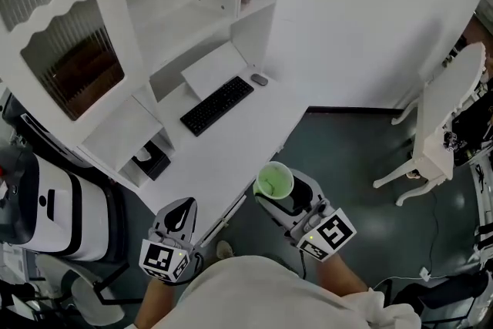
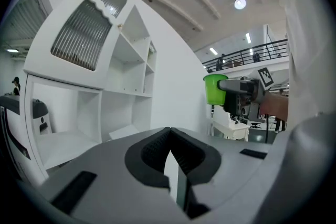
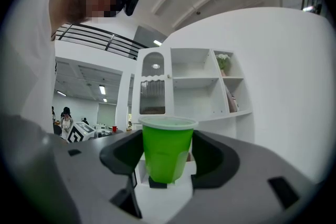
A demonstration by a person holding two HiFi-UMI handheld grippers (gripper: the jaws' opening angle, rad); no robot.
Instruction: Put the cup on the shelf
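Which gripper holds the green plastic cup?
The right gripper: its jaws clamp the green plastic cup upright. The left gripper has its jaws shut on nothing.

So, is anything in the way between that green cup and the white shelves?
Nothing visible. The right gripper holds the green cup facing the open white shelves, with only air between. The keyboard lies flat on the desk, lower down.

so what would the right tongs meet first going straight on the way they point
Likely the white shelf unit, its open compartments; the held green cup leads. Depth is unclear.
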